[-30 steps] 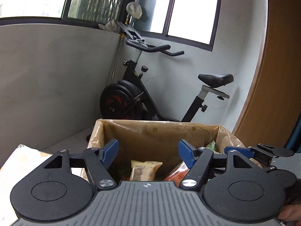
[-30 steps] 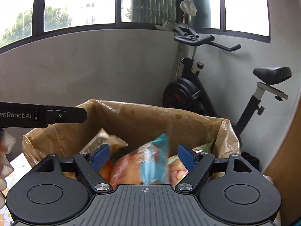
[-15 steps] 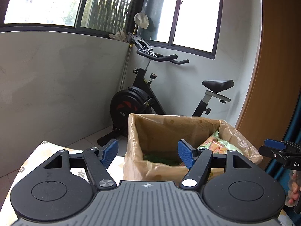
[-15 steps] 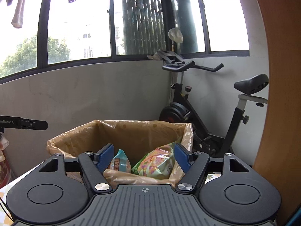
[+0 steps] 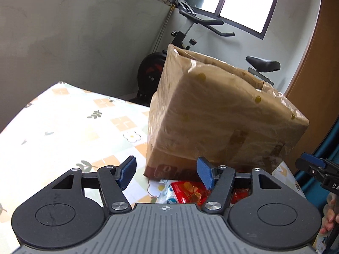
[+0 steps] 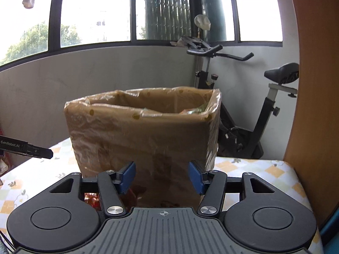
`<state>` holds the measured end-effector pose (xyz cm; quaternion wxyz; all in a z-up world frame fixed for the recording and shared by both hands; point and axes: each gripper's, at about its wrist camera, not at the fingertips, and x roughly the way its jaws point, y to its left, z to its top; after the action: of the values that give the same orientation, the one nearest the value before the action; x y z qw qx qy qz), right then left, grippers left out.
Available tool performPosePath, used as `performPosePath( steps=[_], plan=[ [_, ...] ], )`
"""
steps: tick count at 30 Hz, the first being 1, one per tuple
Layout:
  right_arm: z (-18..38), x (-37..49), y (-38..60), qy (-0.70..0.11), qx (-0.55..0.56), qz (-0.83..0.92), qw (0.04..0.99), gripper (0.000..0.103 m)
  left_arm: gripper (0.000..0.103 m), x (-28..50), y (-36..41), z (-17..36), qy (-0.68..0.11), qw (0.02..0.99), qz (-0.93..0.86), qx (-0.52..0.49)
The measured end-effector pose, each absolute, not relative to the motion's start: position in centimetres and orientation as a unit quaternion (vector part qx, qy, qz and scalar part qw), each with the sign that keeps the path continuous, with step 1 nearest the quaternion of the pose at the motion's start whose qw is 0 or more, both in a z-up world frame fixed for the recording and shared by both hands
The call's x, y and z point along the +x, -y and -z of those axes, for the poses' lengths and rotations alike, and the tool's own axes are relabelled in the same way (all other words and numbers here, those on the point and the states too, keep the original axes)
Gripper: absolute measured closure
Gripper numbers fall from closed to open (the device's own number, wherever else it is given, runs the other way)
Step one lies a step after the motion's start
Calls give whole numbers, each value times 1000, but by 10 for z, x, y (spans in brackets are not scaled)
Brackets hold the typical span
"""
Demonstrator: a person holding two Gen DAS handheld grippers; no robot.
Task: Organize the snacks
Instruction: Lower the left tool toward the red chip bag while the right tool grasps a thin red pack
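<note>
A cardboard box (image 5: 211, 116) lined with a clear plastic bag stands on the patterned table (image 5: 74, 122). My left gripper (image 5: 166, 173) hovers low in front of the box's side, its jaws closing with nothing pressed between the blue pads. A red snack packet (image 5: 188, 190) lies on the table below them. In the right wrist view the box (image 6: 144, 139) fills the middle, and a green packet (image 6: 197, 109) peeks over its rim. My right gripper (image 6: 162, 176) faces the box wall, its jaws closing on nothing. A red packet (image 6: 91, 199) shows by its left finger.
An exercise bike (image 6: 243, 116) stands on the floor behind the table. A wooden panel (image 6: 313, 105) rises at the right. My right gripper (image 5: 313, 166) pokes in at the left view's right edge, and the left gripper (image 6: 27, 148) at the right view's left edge.
Both grippers drew back from over the box's opening and sank to its side wall. Both sets of jaws narrowed. A packet that was dropping in front of the right gripper is gone.
</note>
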<state>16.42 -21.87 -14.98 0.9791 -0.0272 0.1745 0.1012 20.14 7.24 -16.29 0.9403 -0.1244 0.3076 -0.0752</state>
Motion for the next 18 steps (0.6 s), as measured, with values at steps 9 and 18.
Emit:
performPosePath(
  steps=[9,18],
  plan=[
    [213,198,194,-257,-22,-139,956,61,42,208,-55,187,-343,930,98,-90],
    [239,238,178,-292,-25,-146,945,73,49,209,-41,201,-361,923,105,-88]
  ],
)
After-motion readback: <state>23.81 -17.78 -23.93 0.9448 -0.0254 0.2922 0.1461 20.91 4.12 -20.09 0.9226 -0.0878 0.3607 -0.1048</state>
